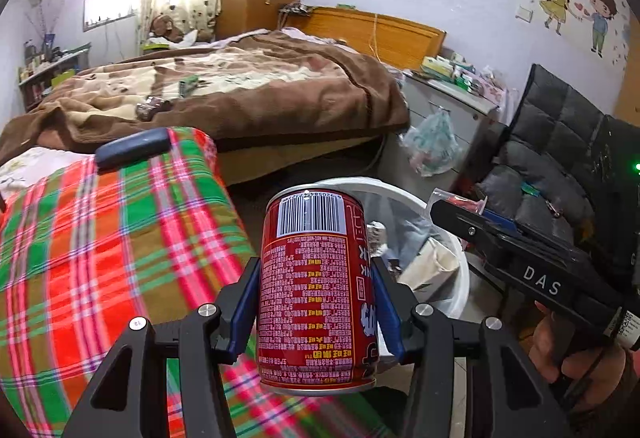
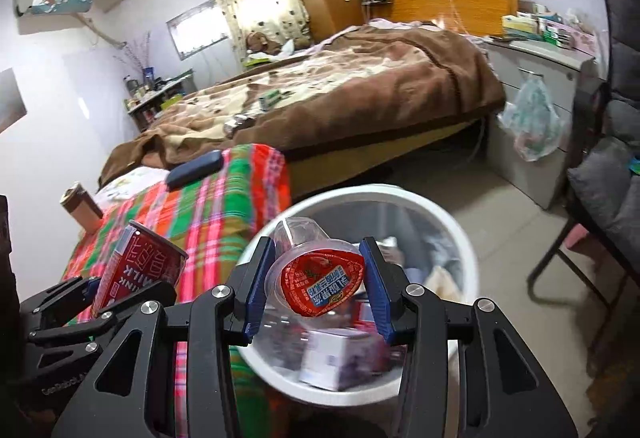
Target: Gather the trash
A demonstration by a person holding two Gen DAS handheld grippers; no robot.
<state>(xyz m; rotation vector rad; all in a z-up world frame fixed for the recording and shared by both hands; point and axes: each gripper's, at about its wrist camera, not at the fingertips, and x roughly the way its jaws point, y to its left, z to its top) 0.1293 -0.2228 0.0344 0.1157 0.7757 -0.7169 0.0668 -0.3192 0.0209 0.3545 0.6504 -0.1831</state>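
My left gripper (image 1: 316,302) is shut on a red drink can (image 1: 316,290), held upright beside the plaid-covered bed edge, just short of the white trash bin (image 1: 460,278). The can also shows in the right wrist view (image 2: 136,270). My right gripper (image 2: 316,286) is shut on a clear plastic cup with a red foil lid (image 2: 320,282), held over the white trash bin (image 2: 472,258). The bin holds a white box (image 2: 340,362) and other trash. The right gripper shows at the right of the left wrist view (image 1: 460,214).
A plaid blanket (image 1: 100,238) with a dark remote (image 1: 134,148) lies left of the bin. A brown can (image 2: 80,204) stands on it. A bed with a brown blanket (image 1: 240,86), a grey cabinet with a hanging plastic bag (image 2: 532,122) and a dark chair (image 2: 612,198) surround the floor.
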